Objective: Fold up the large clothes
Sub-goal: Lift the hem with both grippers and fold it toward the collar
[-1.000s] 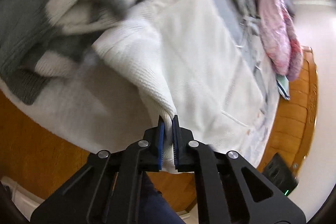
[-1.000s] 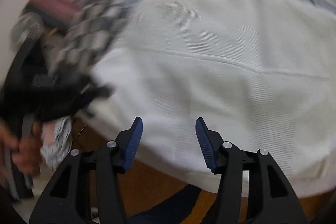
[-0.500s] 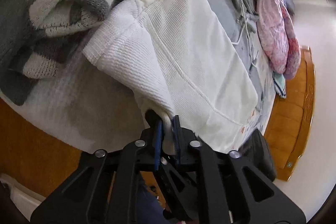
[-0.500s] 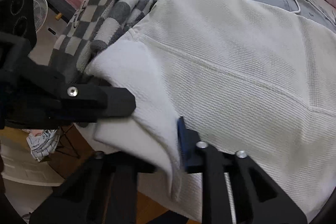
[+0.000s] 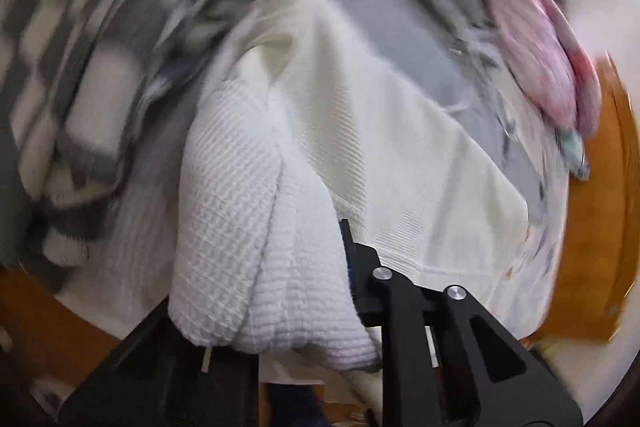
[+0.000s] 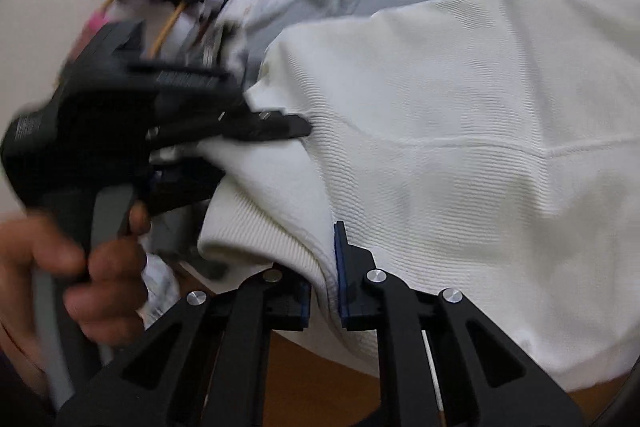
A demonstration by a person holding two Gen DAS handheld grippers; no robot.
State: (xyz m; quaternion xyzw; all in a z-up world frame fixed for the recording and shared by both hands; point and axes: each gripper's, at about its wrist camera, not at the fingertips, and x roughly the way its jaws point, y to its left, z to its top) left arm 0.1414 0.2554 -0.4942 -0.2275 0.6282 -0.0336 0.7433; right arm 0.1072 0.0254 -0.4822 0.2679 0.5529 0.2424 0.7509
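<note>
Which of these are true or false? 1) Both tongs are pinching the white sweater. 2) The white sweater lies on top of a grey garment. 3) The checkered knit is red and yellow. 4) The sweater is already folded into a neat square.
1) True: the right tongs grip the white sweater at its hem, and the left tongs clamp another bunch of it.
2) True: a grey garment shows beyond it.
3) False: the checkered knit is grey and white.
4) False: it lies mostly spread out, one part lifted and bunched.
</note>
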